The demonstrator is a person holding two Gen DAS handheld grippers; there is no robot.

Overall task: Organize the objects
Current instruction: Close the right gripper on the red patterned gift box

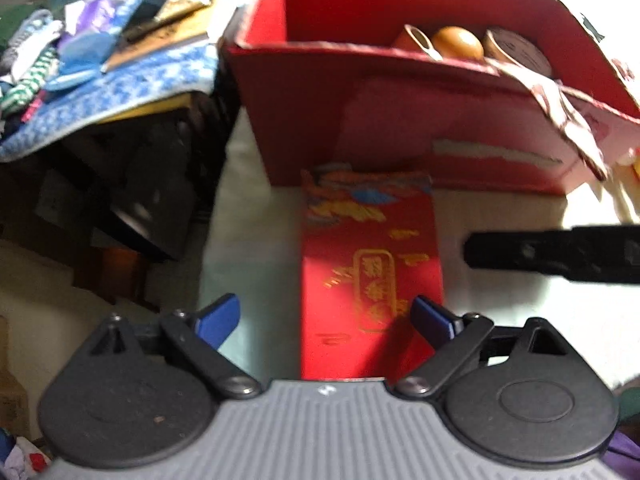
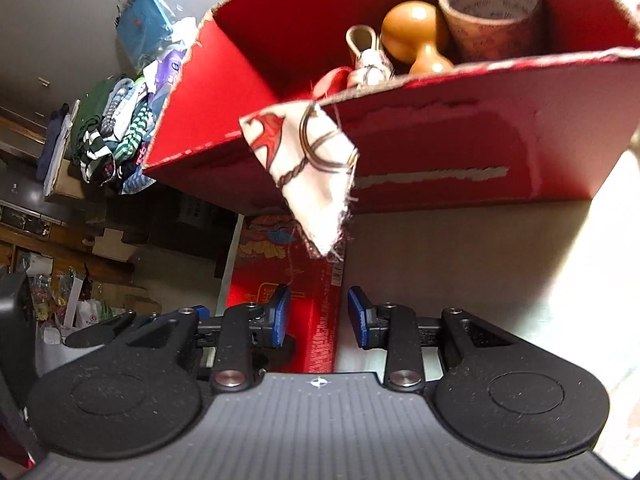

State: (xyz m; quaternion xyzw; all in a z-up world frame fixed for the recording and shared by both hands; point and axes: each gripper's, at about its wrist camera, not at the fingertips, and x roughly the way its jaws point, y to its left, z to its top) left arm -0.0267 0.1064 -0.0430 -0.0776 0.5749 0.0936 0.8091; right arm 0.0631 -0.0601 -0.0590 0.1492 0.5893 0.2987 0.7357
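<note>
A flat red envelope (image 1: 370, 276) with gold print lies on the pale desk (image 1: 256, 240), its far end touching the front wall of an open red cardboard box (image 1: 400, 92), its left side close to the desk's left edge. The left gripper (image 1: 326, 314) hangs over the envelope's near end with its blue-padded fingers (image 1: 220, 316) spread wide apart, one to each side, holding nothing. The right gripper (image 2: 316, 316) is also open, its pads parted over the envelope's right long edge (image 2: 320, 312); from the left wrist view its black finger (image 1: 552, 254) reaches in from the right, beside the envelope.

Inside the box, along its right side, sit a wooden stamp (image 2: 416, 36), a roll of printed tape (image 2: 492, 16) and a small pale looped item (image 2: 366, 56). A patterned white and red cloth (image 2: 308, 172) drapes over the box's front rim and hangs down toward the envelope. Beyond the desk's left edge, folded clothes and books (image 1: 80, 40) are piled up
</note>
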